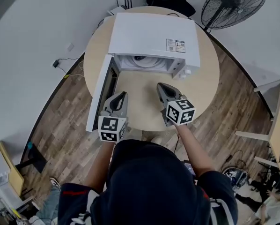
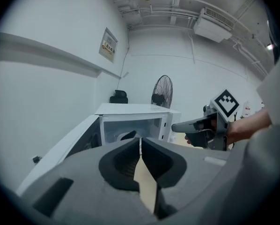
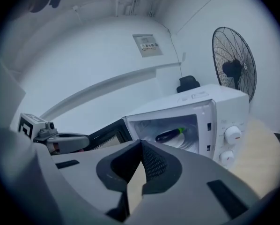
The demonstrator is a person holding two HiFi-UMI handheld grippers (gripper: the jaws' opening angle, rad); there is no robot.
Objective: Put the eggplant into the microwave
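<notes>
- A round wooden bench [image 1: 205,83] carries the white microwave [image 1: 151,39], whose open cavity faces the person holding the two tools.
- The microwave door [image 1: 99,90] hangs wide open on the left of the oven, with its free edge out toward the person. It stands just beside the left gripper [image 1: 124,94] and well apart from the right gripper [image 1: 159,86].
- Both grippers hover above the bench in front of the opening, side by side and pointing at it, and neither touches the oven.
- The left gripper's fingers [image 2: 119,165] are pressed together with nothing between them.
- The right gripper's fingers [image 3: 154,165] are likewise closed on nothing.
- The eggplant [image 3: 170,135] lies inside the cavity on the turntable plate [image 3: 189,142], straight ahead of the fingers and beyond them. Its long axis runs across the opening, and its green stem end points toward the side with the control knobs.
- With the eggplant already inside, the open door appears to be what is left. It lies to the left of both tools, so the left hand looks better placed to swing it shut.
</notes>
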